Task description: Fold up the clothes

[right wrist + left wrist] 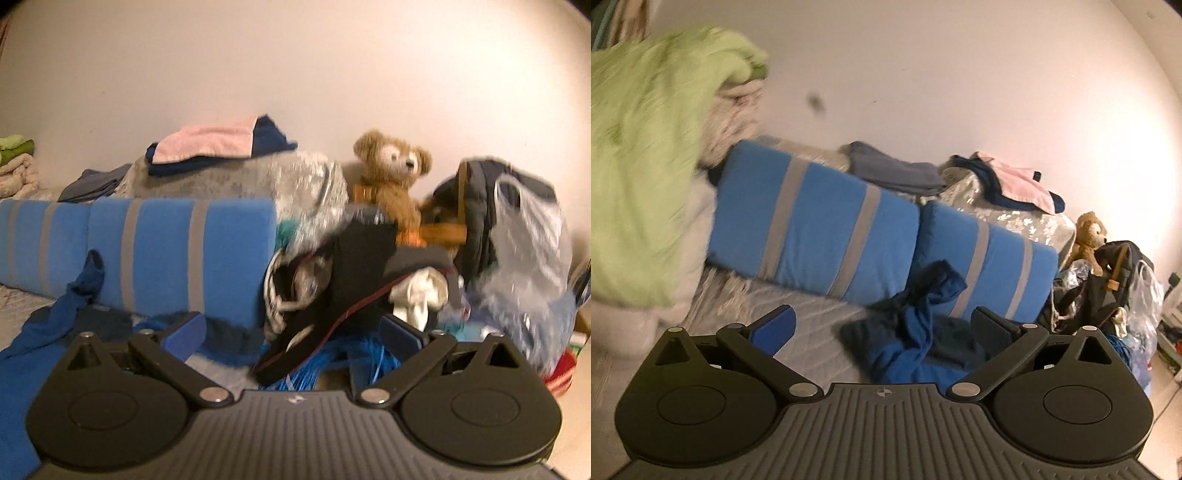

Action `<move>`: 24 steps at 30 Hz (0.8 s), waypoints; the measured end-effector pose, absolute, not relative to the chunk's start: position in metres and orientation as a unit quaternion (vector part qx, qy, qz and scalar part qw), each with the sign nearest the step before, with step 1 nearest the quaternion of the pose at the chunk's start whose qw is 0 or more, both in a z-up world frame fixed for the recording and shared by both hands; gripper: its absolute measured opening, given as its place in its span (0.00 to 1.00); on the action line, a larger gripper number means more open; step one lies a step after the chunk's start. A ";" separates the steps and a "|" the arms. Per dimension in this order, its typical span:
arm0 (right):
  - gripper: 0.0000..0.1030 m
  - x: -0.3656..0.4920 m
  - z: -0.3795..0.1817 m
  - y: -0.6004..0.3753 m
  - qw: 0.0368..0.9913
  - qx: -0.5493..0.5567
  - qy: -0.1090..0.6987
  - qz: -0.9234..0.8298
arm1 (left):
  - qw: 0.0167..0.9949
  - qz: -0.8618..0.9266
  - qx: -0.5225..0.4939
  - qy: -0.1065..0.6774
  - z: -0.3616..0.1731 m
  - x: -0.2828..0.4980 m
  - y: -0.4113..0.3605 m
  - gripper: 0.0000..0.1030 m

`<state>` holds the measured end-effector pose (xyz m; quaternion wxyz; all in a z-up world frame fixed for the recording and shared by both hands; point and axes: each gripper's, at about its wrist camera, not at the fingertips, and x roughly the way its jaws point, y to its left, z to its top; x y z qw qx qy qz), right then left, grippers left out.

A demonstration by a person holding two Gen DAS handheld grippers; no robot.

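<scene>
Both tools, left tool (882,325) and right tool (291,334), gaped wide, empty; crumpled blue garment (916,332) lay at twelve o'clock, seemingly awaiting pickup and spreading.

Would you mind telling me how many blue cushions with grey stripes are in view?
2. The left blue grey-striped cushion leans beside the green blanket; the right blue grey-striped cushion stands behind the crumpled blue garment. More may be hidden under the piles.

Garment (916,332) lies before cushions (812,218) (teddy bear (395,184) right).
</scene>
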<state>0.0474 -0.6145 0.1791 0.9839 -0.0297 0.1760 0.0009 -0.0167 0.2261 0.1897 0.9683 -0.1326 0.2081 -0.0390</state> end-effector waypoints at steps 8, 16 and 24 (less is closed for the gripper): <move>1.00 0.093 0.203 -0.591 0.990 -0.025 0.125 -0.064 | 0.977 -0.035 -0.093 0.187 0.196 0.041 0.191 1.00; 1.00 0.121 0.217 -0.546 0.994 -0.037 0.095 -0.050 | 0.986 0.000 -0.067 0.155 0.192 0.074 0.160 1.00; 1.00 0.139 0.177 -0.445 0.986 -0.087 0.143 -0.002 | 0.976 0.016 -0.014 0.215 0.144 0.107 0.118 1.00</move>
